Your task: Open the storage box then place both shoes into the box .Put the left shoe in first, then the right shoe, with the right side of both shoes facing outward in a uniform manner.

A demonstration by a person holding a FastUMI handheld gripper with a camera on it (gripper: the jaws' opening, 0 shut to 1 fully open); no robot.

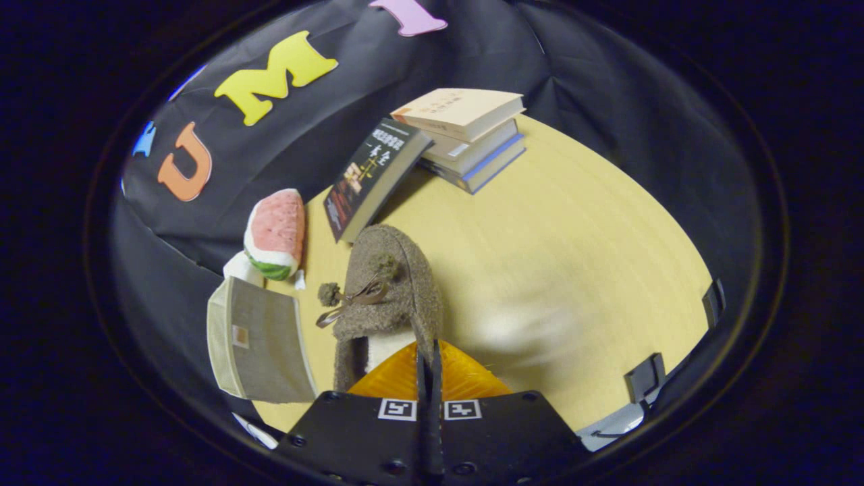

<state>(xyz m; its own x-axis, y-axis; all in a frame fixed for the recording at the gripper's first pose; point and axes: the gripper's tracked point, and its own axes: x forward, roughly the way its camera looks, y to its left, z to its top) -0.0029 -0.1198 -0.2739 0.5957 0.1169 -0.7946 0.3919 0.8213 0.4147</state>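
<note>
The gripper [429,368] is seen pressed closed, both fingers pinching the edge of the brown fuzzy shoe [388,297], which extends just ahead of them, toe pointing away. The grey storage box [260,341] is seen left of the shoe on the table [574,256].

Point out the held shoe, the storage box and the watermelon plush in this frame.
brown fuzzy shoe [398,283]: gripper view, upper, collar pinched between the shut fingers.
storage box [263,344]: gripper view, grey fabric side panel.
watermelon plush [277,229]: gripper view, pink flesh face.
</note>
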